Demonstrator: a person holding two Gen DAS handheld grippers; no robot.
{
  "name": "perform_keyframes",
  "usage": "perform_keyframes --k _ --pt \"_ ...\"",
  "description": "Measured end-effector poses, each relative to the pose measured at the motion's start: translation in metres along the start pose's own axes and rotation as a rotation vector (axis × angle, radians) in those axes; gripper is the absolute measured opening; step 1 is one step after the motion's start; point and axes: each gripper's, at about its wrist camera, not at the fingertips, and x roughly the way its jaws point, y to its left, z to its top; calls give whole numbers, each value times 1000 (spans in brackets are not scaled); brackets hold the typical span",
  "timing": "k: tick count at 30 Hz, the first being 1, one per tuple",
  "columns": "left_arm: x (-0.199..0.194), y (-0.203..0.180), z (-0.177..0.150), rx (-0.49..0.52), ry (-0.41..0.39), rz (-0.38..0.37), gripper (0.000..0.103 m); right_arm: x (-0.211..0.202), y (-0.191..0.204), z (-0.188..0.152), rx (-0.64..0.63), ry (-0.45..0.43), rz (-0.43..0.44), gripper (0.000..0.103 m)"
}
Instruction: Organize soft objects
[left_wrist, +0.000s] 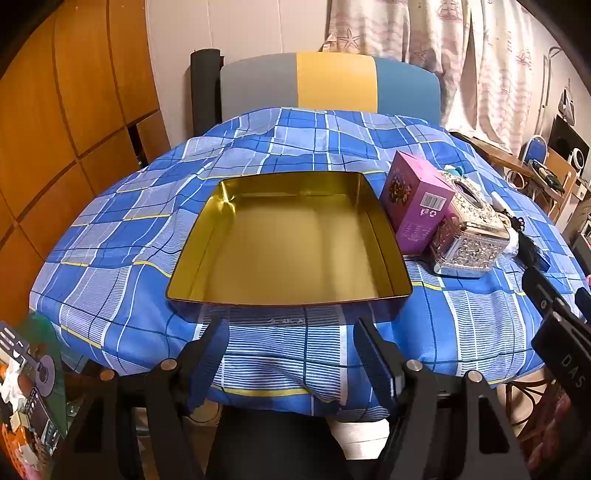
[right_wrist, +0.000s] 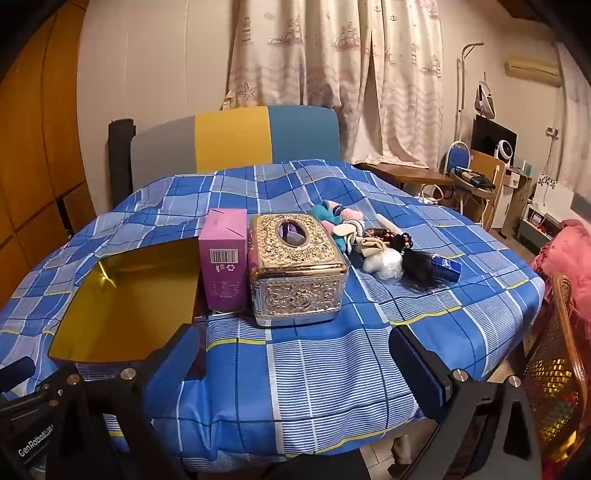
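Checked tablecloth (right_wrist: 295, 362) bears heaped plush soft toys (right_wrist: 341, 221); both grippers (left_wrist: 291, 354) (right_wrist: 295, 365) released, empty.

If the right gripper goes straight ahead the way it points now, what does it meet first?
Probably the ornate gold tissue box. The right gripper is open and empty over bare blue checked tablecloth, and the box stands ahead, slightly left of centre. Depth is unclear.

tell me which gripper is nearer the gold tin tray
Left. The left gripper hovers open just short of the gold tin tray's near rim. The right gripper is open off to its right, before the ornate tissue box.
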Motion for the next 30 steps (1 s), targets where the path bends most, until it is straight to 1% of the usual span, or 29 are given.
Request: perform_keyframes --k 5,6,8,9,17,30 --pt "-1 -2 0 -7 5 2 71 2 0 -1 -12 14 0 103" --pt "0 2 -1 -13 -3 -19 71 3 0 -1 -12 16 0 103" --pt "-2 2 -1 -10 -7 -15 71 3 -1 0 -11 19 1 103" --pt "0 2 0 -8 1 -9 71 5 5 -1 -10 20 -6 103" --pt "8 4 -1 -10 22 19 71 5 2 1 -9 27 5 103" --pt "10 4 -1 -8 31 33 71 8 2 -2 -10 39 15 103"
